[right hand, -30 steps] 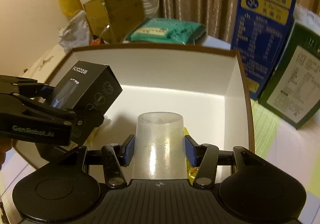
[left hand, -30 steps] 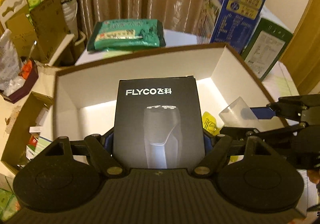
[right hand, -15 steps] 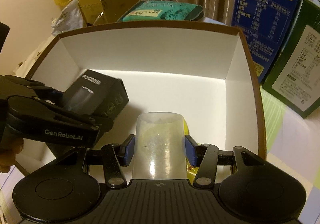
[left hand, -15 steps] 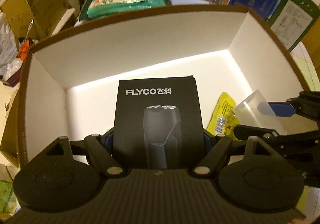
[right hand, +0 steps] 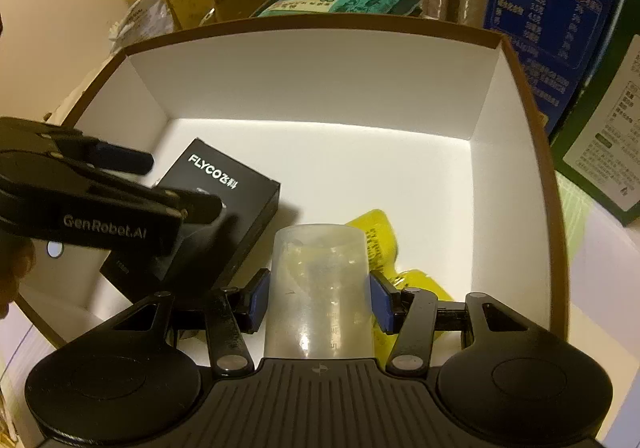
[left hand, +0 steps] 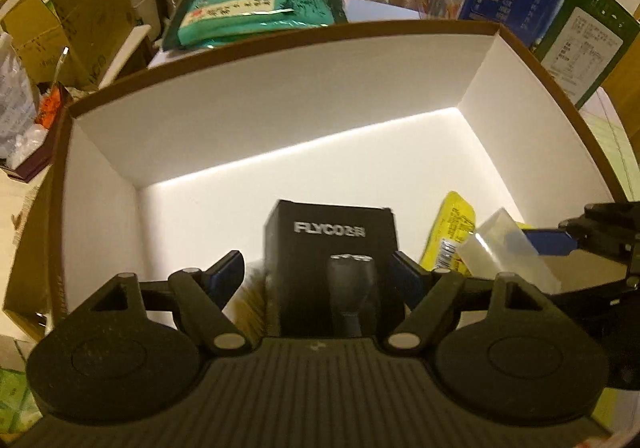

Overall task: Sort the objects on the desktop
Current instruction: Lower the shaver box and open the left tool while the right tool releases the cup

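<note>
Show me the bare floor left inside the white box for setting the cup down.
The white box has bare floor along its back wall and in the back right corner, beyond the yellow packets. The near half is crowded: the black shaver box with the left gripper at near left, the packets in the middle under the plastic cup in the right gripper.

Both wrist views look steeply down, close in, sharing the white box (left hand: 280,119) (right hand: 320,79) interior.
</note>
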The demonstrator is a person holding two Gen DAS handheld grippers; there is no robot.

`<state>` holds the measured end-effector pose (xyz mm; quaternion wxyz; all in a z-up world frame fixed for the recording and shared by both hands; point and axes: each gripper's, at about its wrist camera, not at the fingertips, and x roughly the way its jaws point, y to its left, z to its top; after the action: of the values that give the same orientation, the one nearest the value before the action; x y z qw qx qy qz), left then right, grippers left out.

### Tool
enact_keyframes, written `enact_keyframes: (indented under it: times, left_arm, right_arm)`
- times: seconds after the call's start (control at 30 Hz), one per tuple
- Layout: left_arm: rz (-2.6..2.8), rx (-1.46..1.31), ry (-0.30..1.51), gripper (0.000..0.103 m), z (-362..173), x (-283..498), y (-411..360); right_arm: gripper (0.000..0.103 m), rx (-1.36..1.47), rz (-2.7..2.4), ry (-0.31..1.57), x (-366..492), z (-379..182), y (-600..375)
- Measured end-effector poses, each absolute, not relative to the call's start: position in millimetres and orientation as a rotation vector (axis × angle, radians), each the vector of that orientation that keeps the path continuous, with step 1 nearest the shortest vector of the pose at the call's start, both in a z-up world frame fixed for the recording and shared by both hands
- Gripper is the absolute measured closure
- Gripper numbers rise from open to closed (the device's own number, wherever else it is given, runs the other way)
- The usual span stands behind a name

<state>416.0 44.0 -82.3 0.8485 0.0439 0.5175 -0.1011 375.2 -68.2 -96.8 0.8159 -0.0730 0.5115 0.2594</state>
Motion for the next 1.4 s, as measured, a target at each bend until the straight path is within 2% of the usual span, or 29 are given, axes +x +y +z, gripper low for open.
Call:
enact_keyframes:
  times: [0.3,0.4,0.47,0.57,0.67,0.77,1.4]
  left_arm:
    - [-0.184,0.123,1.079,0.027,-79.9,408.8,51.7]
    - [-0.178,0.123,1.076,0.026,-78.4,405.2,54.8]
    - [-0.175,0.124,1.073,0.024,-76.4,402.9,56.5]
    - [-0.162,0.14,1.06,0.022,-71.9,399.2,58.7]
    - [-0.149,0.141,1.052,0.019,-67.7,394.1,61.9]
    - [-0.147,0.126,1.046,0.018,-62.0,386.7,65.6]
    - [-0.14,0.122,0.973,0.014,-25.6,338.4,66.2]
  right_arm:
    - [0.053,-0.153,0.586,1.081,372.0,-95.7,-58.0]
    - [0.042,-0.159,0.588,1.07,370.1,-94.2,-56.3]
    - [0.03,-0.162,0.593,1.057,367.1,-90.4,-56.5]
    - [0.021,-0.164,0.59,1.043,360.9,-83.8,-58.7]
    - [0.012,-0.171,0.58,1.031,352.2,-77.7,-61.8]
    - [0.008,-0.166,0.573,1.019,344.2,-71.7,-64.6]
    - [0.005,-0.101,0.523,0.937,311.0,-31.5,-84.6]
